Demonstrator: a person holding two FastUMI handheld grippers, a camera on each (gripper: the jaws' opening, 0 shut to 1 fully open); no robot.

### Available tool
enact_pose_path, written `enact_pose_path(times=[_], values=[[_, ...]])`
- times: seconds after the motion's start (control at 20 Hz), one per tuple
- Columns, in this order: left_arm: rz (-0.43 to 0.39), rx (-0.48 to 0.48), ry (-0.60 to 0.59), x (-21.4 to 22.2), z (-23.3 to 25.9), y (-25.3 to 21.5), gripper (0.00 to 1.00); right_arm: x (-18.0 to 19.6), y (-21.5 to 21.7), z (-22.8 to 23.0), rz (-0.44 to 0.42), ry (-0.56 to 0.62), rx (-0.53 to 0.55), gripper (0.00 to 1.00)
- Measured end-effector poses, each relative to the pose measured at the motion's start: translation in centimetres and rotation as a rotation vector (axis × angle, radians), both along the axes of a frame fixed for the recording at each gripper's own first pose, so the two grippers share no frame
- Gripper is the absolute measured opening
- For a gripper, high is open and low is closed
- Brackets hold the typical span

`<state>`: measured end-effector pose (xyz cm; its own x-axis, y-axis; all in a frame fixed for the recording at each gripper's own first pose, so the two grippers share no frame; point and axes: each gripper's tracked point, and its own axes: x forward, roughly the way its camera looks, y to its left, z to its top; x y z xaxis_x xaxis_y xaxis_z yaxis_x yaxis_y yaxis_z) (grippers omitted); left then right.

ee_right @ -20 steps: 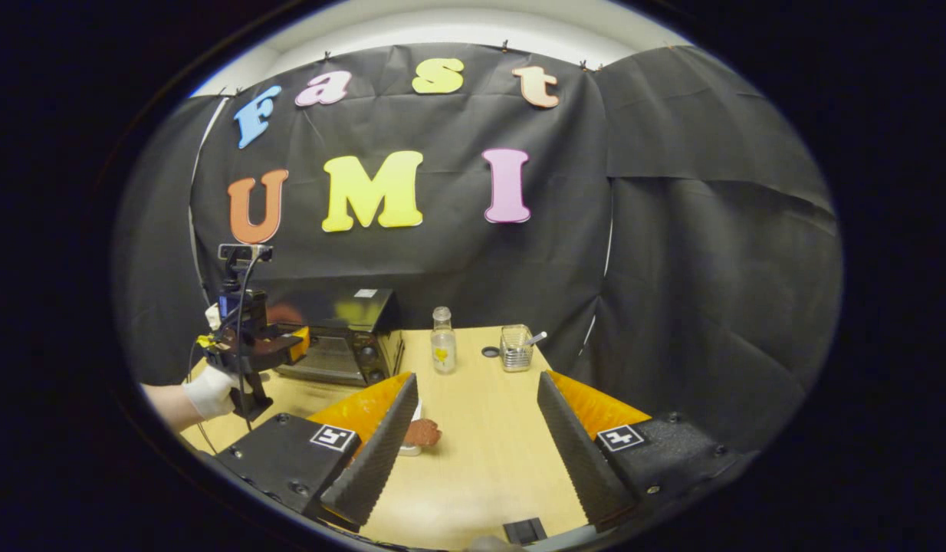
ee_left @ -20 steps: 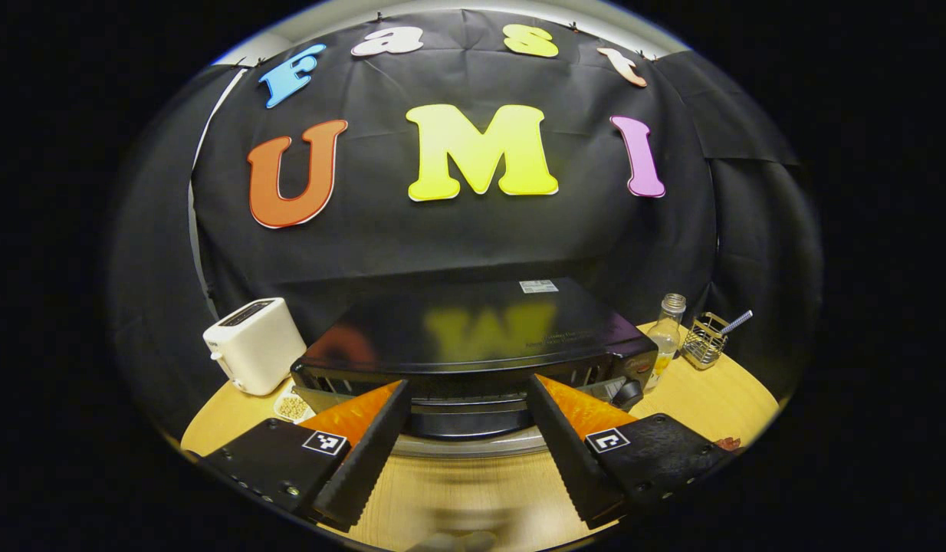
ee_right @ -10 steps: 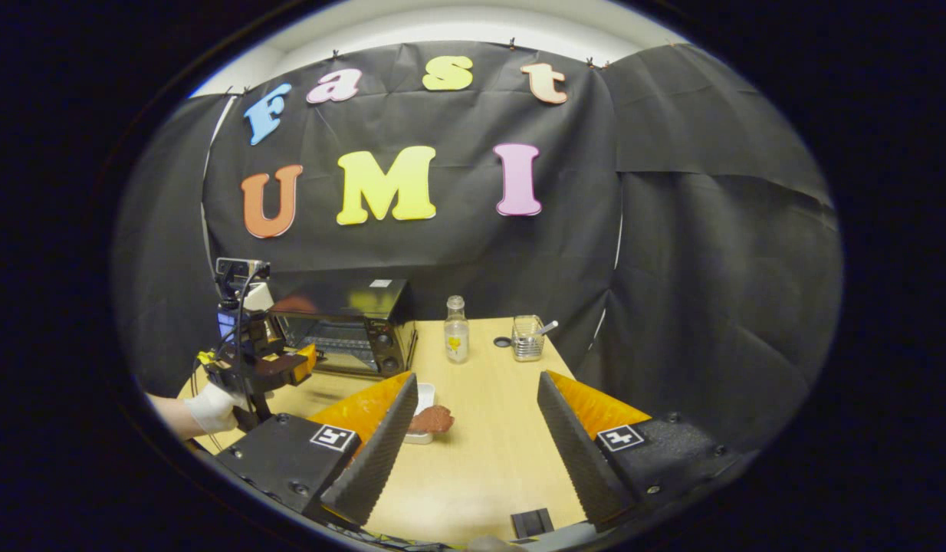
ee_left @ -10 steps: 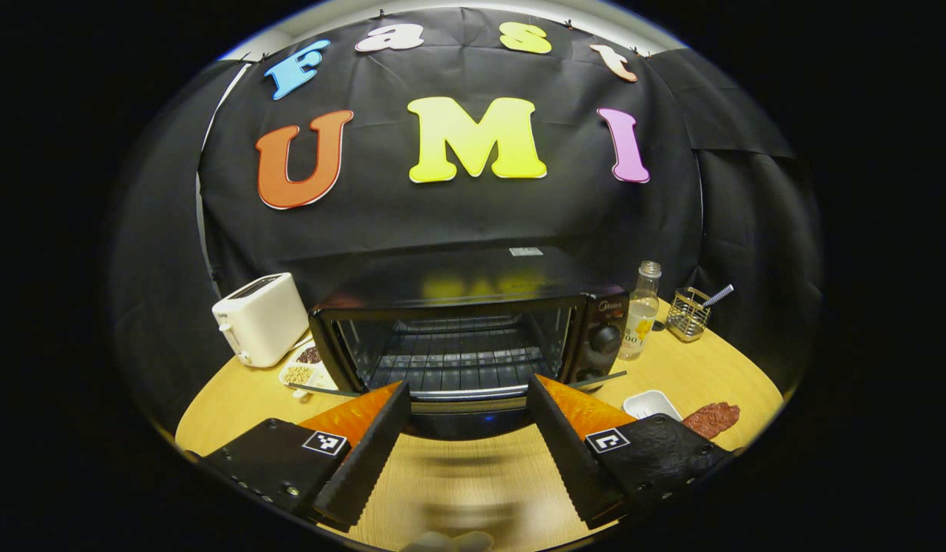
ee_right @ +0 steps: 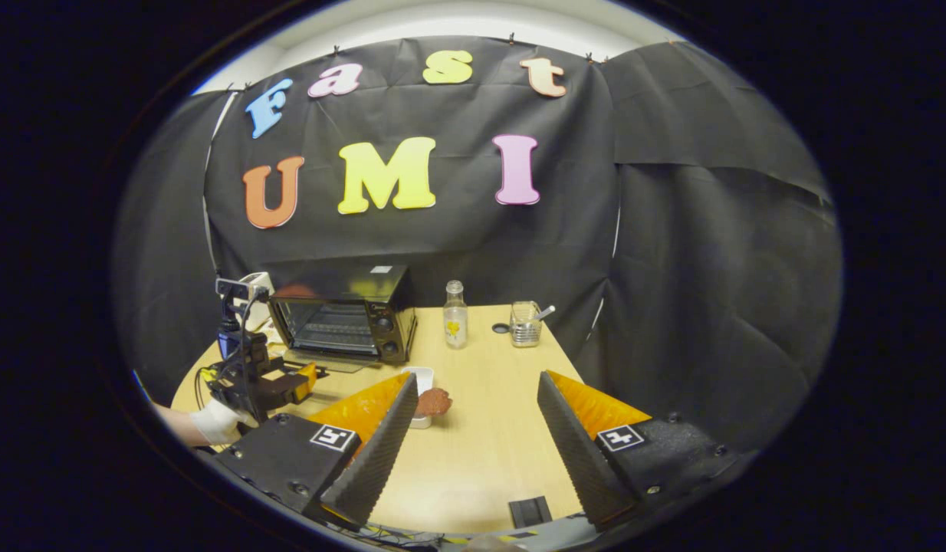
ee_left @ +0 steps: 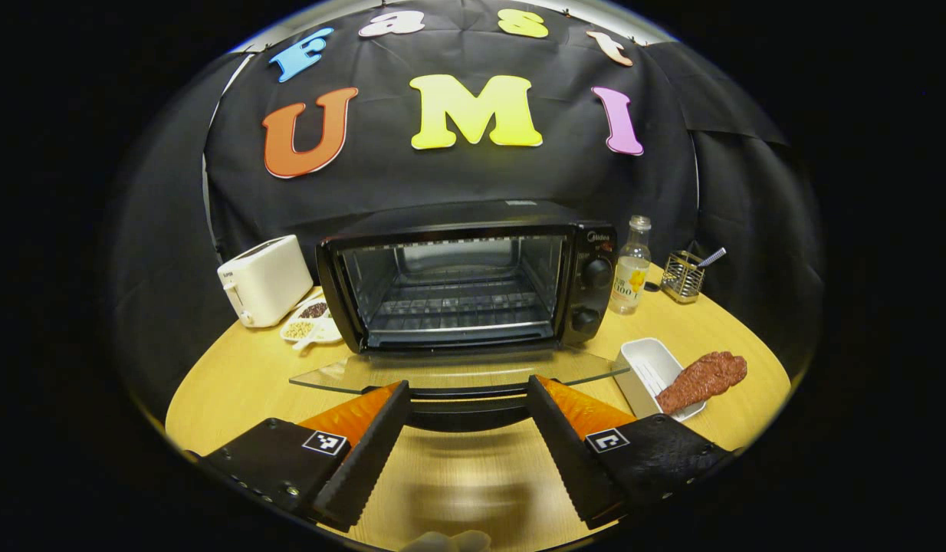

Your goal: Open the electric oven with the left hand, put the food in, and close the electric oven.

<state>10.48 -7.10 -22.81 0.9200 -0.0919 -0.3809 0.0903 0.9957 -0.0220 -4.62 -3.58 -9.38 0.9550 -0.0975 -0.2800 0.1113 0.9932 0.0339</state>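
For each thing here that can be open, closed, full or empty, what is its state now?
Oven door: open, folded down flat.
Oven: empty, racks bare.
Meat: outside the oven, lying across the white tray's edge.
White tray: otherwise empty.
Bottle: upright, capped.
Left gripper: open, holding nothing.
Right gripper: open, holding nothing.

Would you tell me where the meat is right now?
In the left gripper view, the meat lies across the white tray's right edge, right of the open oven.
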Motion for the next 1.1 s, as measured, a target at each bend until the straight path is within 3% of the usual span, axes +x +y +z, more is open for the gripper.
enact_pose_path(times=[0.45,0.65,0.9,1.1], values=[[-0.031,0.059,0.098,-1.7,-5.6,-1.0,0.97,-0.8,-0.1,-0.5,-0.016,0.016,0.007,0.99],[-0.030,0.034,0.160,-1.6,-7.4,-1.4,0.97,-0.9,-0.1,-1.2,-0.025,0.034,0.003,0.99],[-0.040,0.052,0.156,-1.5,-7.4,-1.3,0.95,-0.4,0.8,-1.7,-0.006,0.046,-0.009,0.99],[-0.043,0.048,0.085,-1.3,-5.3,-0.4,0.97,0.5,1.1,-2.1,0.009,0.049,0.000,1.00]])
